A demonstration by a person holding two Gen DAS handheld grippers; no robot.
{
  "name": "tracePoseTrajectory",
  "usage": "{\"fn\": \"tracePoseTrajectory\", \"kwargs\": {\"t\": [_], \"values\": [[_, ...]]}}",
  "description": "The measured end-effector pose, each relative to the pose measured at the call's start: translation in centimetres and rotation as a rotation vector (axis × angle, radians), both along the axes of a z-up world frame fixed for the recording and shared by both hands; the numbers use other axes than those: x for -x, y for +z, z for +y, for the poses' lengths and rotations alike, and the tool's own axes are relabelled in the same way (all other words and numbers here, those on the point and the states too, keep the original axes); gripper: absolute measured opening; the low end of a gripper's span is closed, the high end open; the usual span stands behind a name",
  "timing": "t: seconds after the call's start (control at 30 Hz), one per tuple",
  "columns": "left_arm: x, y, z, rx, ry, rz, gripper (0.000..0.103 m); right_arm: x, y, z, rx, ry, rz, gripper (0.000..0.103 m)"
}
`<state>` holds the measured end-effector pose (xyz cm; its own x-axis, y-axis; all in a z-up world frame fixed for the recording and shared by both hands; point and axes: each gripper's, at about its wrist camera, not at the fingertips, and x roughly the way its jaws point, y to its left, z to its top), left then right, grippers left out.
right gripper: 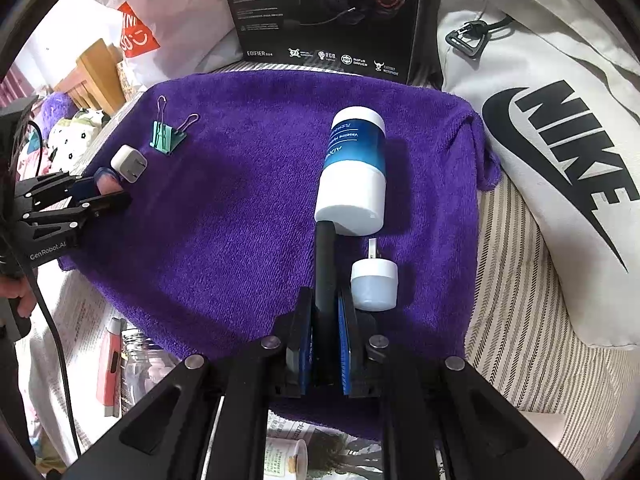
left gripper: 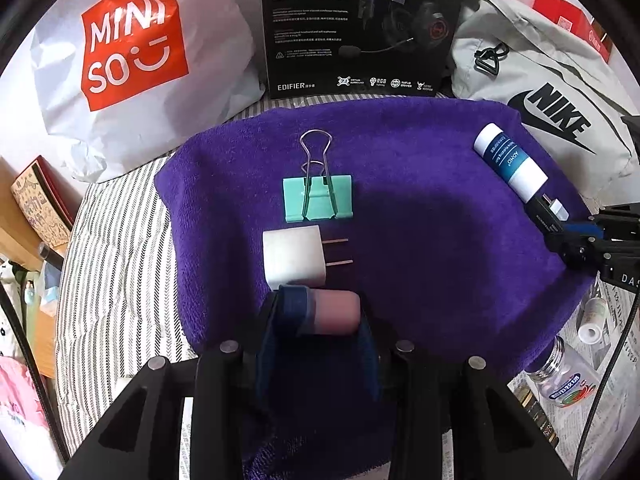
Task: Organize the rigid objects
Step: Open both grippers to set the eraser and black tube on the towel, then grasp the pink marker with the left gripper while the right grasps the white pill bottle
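- Lying on a purple towel (left gripper: 420,220) are all the task items: binder clip (left gripper: 318,196), white charger (left gripper: 294,258), blue-and-white tube (left gripper: 510,162), pink cylinder (left gripper: 334,312), black stick (right gripper: 325,256) and small white-capped bottle (right gripper: 375,280).
- Left gripper (left gripper: 320,320) is closing on the pink cylinder; its blue-padded fingers (left gripper: 294,308) are pressing both sides, cylinder lying crosswise just beside the charger's near edge.
- Charger is lying with its prongs pointing right; the clip is sitting just beyond it, wire handles pointing away.
- Right gripper (right gripper: 325,332) is clamping the black stick, jaws nearly together; the stick's far end is reaching the tube's white cap end.
- Small bottle is lying just right of the stick, touching the right finger's outer side or nearly so; cannot tell which.
- Tube is lying near the towel's right edge, well apart from clip and charger.
- Surrounding the towel: striped sheet (left gripper: 120,260), Miniso bag (left gripper: 132,40), Edifier box (left gripper: 360,28), Nike bag (right gripper: 560,152).
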<state>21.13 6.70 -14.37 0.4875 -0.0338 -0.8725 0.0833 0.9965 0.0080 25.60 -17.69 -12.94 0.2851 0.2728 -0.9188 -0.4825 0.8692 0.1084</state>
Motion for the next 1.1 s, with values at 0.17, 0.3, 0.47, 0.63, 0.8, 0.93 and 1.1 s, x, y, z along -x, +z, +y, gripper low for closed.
{"fn": "tracePoseTrajectory", "kwargs": {"t": [0.17, 0.3, 0.47, 0.63, 0.8, 0.93, 1.1], "values": [[0.3, 0.1, -0.1, -0.006, 0.009, 0.015, 0.042, 0.4, 0.3, -0.3, -0.017, 0.016, 0.032, 0.028], [0.9, 0.2, -0.5, -0.004, 0.004, 0.032, 0.048, 1.3, 0.8, -0.7, 0.000, 0.012, 0.013, 0.033], [2.1, 0.5, -1.0, -0.001, 0.032, 0.038, 0.056, 3.5, 2.8, -2.1, -0.047, -0.037, -0.026, 0.035], [4.1, 2.0, -1.0, 0.032, 0.062, 0.016, 0.059, 6.6, 4.7, -3.4, -0.086, -0.060, -0.051, 0.039], [7.1, 4.2, -1.6, 0.062, 0.063, -0.035, 0.061, 9.8, 4.6, -3.7, -0.085, -0.061, -0.058, 0.039], [9.3, 5.3, -2.6, 0.056, 0.042, -0.051, 0.061, 10.8, 2.9, -3.1, -0.057, -0.042, -0.046, 0.039], [11.5, 5.0, -3.7, 0.070, 0.027, -0.031, 0.061, 10.6, 0.9, -2.5, 0.010, -0.042, -0.060, 0.037]]}}
